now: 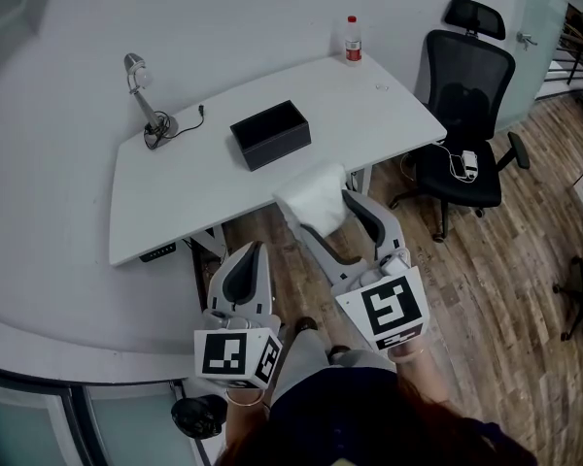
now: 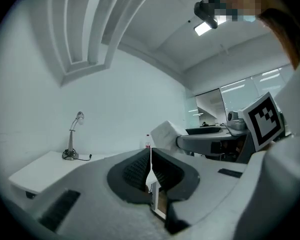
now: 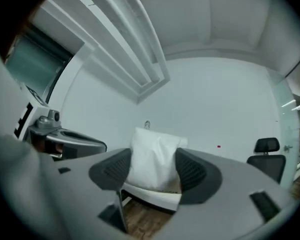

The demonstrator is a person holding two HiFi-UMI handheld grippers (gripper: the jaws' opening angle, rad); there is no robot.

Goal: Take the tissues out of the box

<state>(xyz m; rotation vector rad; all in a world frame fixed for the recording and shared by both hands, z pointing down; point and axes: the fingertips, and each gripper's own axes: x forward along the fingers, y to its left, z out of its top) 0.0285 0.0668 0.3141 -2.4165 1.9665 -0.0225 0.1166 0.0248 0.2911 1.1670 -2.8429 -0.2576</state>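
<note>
over the white desk's (image 1: 175,187) near edge, right claw (image 3: 151,170) clamps the tissue pack (image 1: 316,194); left claw (image 2: 151,170) clenched, empty.

A white table (image 1: 204,187) carries three things, well apart. A desk lamp (image 1: 148,100) stands near its back left corner, an open black box (image 1: 270,134) near the middle, and a red-capped bottle (image 1: 353,41) upright at the back right corner.
</note>
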